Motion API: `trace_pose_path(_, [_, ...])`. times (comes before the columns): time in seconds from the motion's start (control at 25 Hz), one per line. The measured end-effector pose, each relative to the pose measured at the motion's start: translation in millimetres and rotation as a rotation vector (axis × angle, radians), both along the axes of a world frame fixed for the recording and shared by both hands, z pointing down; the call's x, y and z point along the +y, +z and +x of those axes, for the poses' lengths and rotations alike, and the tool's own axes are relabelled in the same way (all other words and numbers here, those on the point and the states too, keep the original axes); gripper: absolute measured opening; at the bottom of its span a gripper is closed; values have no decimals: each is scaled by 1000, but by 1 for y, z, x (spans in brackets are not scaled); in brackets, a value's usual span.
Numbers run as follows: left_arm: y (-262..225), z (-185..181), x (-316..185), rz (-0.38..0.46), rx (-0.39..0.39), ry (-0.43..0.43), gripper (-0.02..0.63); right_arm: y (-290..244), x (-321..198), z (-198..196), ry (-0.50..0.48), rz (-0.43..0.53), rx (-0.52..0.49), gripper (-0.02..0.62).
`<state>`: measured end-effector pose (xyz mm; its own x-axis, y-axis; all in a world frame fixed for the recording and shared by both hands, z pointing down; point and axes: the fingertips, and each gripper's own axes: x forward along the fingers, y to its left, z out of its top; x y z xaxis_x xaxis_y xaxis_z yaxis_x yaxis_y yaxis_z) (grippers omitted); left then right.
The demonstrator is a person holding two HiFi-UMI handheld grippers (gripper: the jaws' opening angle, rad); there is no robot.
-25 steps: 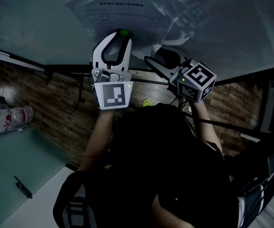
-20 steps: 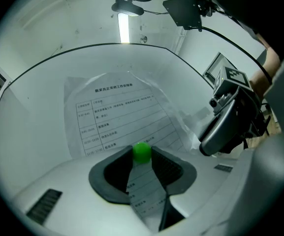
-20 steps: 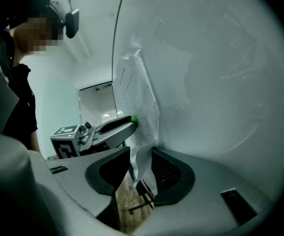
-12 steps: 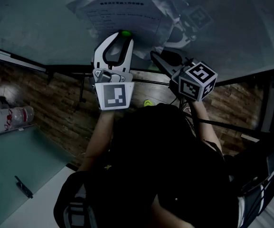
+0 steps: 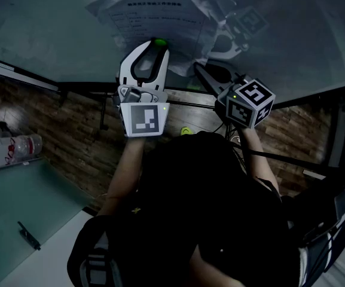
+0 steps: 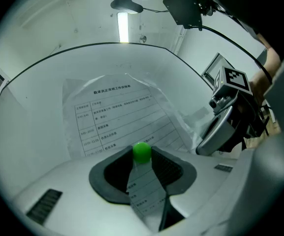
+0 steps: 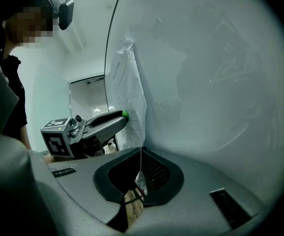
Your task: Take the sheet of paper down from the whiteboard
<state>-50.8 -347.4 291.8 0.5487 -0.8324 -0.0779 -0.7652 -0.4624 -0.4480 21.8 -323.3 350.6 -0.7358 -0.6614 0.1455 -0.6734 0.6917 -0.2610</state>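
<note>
Right fingers [image 7: 157, 175] pinch paper [image 7: 129, 92] | left fingers [image 6: 169, 168] hold green magnet [image 6: 142, 152] | print illegible

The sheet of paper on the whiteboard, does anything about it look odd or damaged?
Yes. The sheet of paper is wrinkled and lifting off the whiteboard along its right side, where the right gripper pinches its edge. The left gripper clasps the green magnet at its bottom edge.

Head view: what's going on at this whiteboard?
A person works two handheld grippers at a whiteboard. The left gripper is closed on the green magnet that pins the sheet of paper to the board. The right gripper is shut on an edge of the sheet, right of the magnet. The sheet is not yet off the board.
</note>
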Motion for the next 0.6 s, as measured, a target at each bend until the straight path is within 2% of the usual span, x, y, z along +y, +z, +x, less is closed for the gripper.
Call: trace_pose_path(0.6, [0, 0, -5, -25, -1, 16, 138, -3, -1, -1, -7, -9, -30, -6])
